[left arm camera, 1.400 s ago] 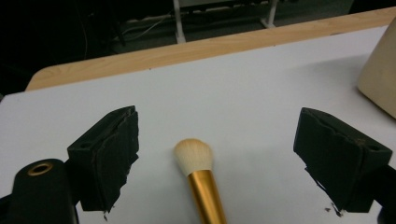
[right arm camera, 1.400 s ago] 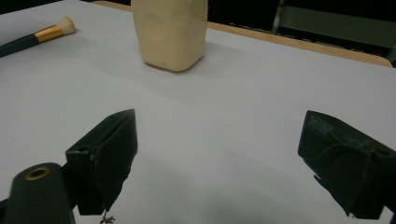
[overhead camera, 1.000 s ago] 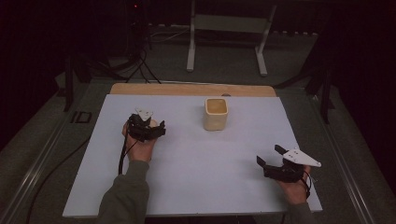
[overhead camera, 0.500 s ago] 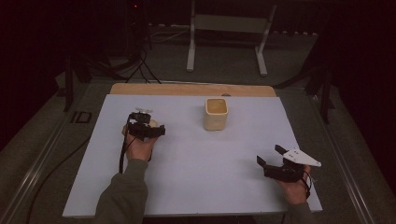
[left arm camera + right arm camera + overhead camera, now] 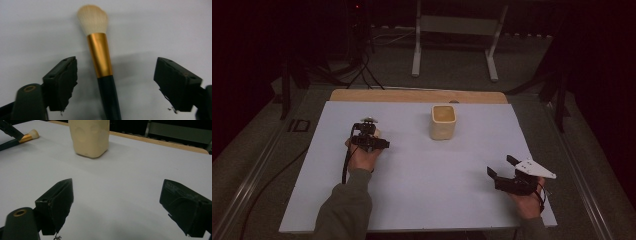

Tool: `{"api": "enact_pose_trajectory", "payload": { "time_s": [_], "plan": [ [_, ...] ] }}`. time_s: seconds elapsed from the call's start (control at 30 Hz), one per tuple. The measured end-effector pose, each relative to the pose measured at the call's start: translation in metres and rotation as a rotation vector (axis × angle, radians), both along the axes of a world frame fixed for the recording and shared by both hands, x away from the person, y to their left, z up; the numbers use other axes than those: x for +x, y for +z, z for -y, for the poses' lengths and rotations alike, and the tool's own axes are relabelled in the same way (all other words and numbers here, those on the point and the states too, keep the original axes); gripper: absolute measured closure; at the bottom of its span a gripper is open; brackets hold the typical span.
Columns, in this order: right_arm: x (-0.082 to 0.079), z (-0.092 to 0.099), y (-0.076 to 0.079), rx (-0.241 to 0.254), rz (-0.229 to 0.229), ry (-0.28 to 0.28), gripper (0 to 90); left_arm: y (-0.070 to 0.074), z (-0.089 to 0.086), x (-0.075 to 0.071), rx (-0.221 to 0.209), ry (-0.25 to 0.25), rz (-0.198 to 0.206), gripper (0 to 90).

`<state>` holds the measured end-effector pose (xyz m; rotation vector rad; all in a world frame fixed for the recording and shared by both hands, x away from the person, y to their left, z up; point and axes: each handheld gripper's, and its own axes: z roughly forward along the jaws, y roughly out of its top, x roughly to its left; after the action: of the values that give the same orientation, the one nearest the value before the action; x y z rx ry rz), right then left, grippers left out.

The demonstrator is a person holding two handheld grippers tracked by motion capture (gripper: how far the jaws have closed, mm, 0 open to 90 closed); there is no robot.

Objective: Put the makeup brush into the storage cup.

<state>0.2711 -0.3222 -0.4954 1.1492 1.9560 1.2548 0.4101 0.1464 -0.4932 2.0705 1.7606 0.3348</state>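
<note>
Left tongs (image 5: 116, 82) spread around a light, stiff brush (image 5: 101, 57) at frame centre, best pinched on its dark handle; right tongs (image 5: 120, 207) spread, empty.

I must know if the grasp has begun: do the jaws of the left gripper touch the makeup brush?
Apart. In the left gripper view the brush lies between the open left gripper's jaws, with white table visible on both sides.

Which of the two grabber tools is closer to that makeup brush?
The left gripper: its open jaws straddle the makeup brush, not touching it. The right gripper sits open far across the table, beyond the cream cup.
</note>
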Motion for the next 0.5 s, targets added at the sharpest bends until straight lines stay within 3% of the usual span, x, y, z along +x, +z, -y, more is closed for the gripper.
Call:
{"api": "enact_pose_trajectory", "payload": {
  "time_s": [0.13, 0.2, 0.27, 0.3, 0.4, 0.5],
  "plan": [
    [0.0001, 0.0001, -0.0001, 0.000, 0.000, -0.001, 11.8, -0.0008, 0.0003, 0.0007, 0.006, 0.007, -0.015, 30.7],
    [0.0000, 0.0001, 0.0000, 0.000, 0.000, 0.000, 11.8, -0.0015, 0.0000, 0.0010, 0.018, 0.011, -0.029, 42.4],
    [0.0000, 0.0002, 0.0000, 0.001, 0.001, -0.001, 11.8, -0.0020, -0.0007, 0.0014, 0.015, 0.006, -0.041, 47.0],
    [0.0000, 0.0001, -0.0001, 0.000, -0.001, -0.001, 11.8, -0.0045, -0.0024, 0.0030, 0.009, 0.001, -0.071, 57.1],
    [-0.0001, 0.0000, -0.0001, -0.001, 0.000, 0.000, 11.8, -0.0074, -0.0023, 0.0043, 0.021, -0.017, -0.095, 66.6],
    [-0.0001, -0.0001, 0.0000, -0.001, -0.001, 0.000, 11.9, -0.0073, -0.0005, 0.0051, 0.054, -0.031, -0.098, 67.6]
  ]
}}
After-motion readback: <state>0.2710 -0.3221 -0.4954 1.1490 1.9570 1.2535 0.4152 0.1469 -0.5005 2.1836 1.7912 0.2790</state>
